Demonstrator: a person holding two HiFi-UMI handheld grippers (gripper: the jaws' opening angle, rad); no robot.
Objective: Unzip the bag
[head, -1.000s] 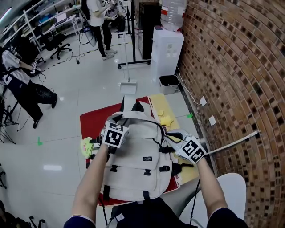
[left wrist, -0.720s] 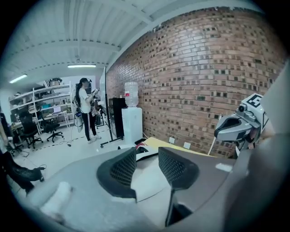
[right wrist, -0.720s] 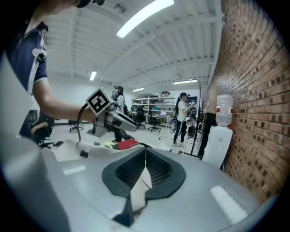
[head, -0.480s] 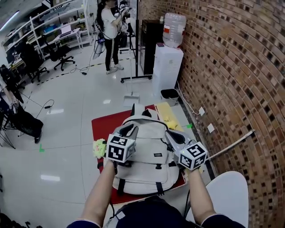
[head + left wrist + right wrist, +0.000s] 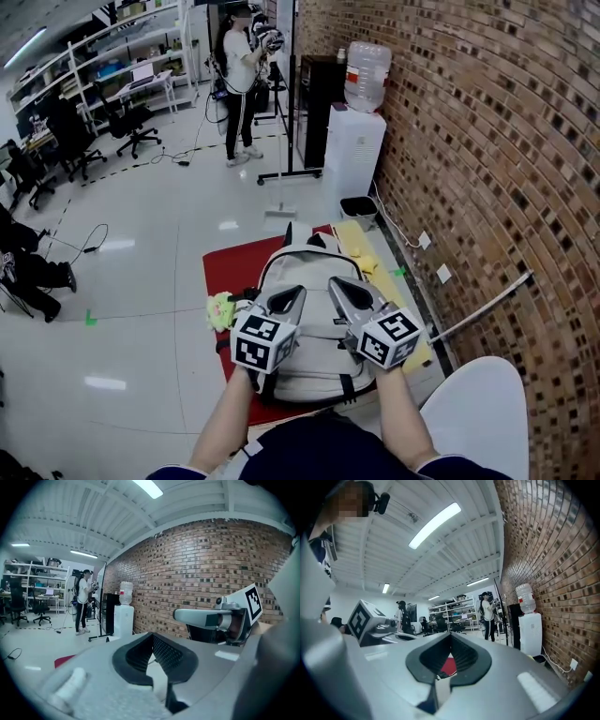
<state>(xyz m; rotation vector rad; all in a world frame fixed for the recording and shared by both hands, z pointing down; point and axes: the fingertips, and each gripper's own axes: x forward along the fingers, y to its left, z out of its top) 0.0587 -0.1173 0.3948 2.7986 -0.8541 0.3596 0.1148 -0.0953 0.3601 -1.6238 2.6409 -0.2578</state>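
A beige backpack lies flat on a red mat on the floor, its top pointing away from me. Both grippers are raised above its near half and touch nothing. My left gripper points forward and a little down. Its jaws have just been closing and now meet with nothing between them. My right gripper is held level beside it, and its jaws are together and empty too. Each gripper shows in the other's view: the right one and the left one. No zip pull can be made out.
A brick wall runs along the right, with a water dispenser and a black bin against it. A yellow cloth and a yellow-green toy flank the bag. A white round seat is at my right. A person stands far off.
Both grippers have lifted off the backpack's sides and drawn closer together. The left jaws, open before, are now shut. The head view has tipped up toward the room.
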